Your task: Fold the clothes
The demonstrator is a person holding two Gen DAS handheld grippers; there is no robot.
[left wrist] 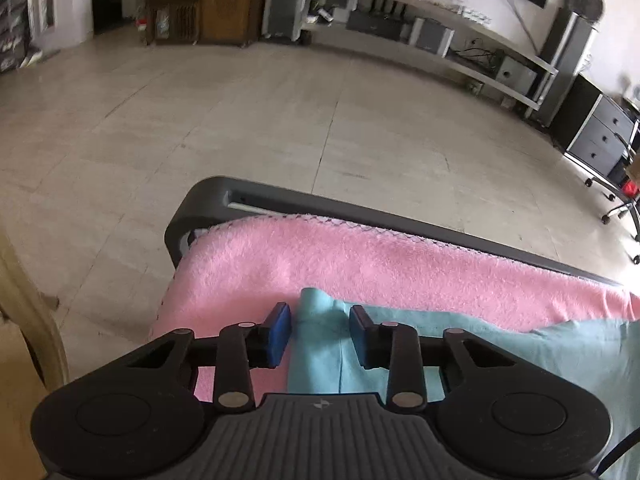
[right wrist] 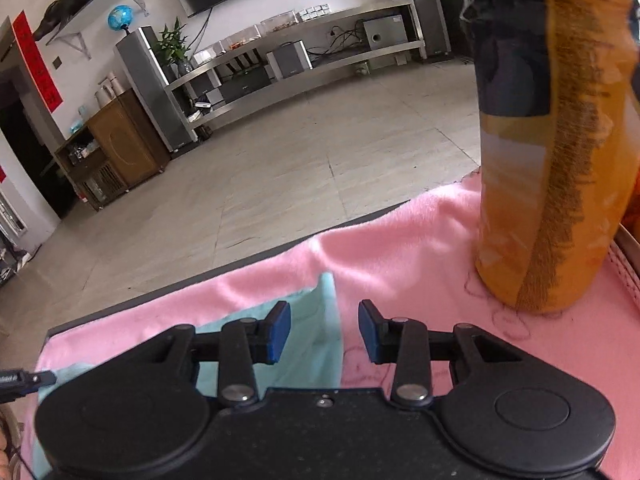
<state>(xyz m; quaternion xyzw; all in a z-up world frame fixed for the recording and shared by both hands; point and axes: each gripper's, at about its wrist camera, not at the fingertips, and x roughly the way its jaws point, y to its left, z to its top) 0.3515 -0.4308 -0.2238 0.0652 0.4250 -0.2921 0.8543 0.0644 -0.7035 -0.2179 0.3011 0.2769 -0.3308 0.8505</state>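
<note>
The teal garment (left wrist: 460, 344) is laid on the pink blanket (left wrist: 280, 256) over the bench. Its far corners are straddled: the left claw (left wrist: 320, 330) is spread around a raised fold, not visibly pinched; the right claw (right wrist: 324, 332) is spread over the opposite corner, cloth lying mostly toward its left pad

Pink blanket (left wrist: 360, 256) fluffy terry; teal garment (left wrist: 320, 344) smooth thin cloth (matt); floor (left wrist: 240, 120) pale stone tile.
</note>
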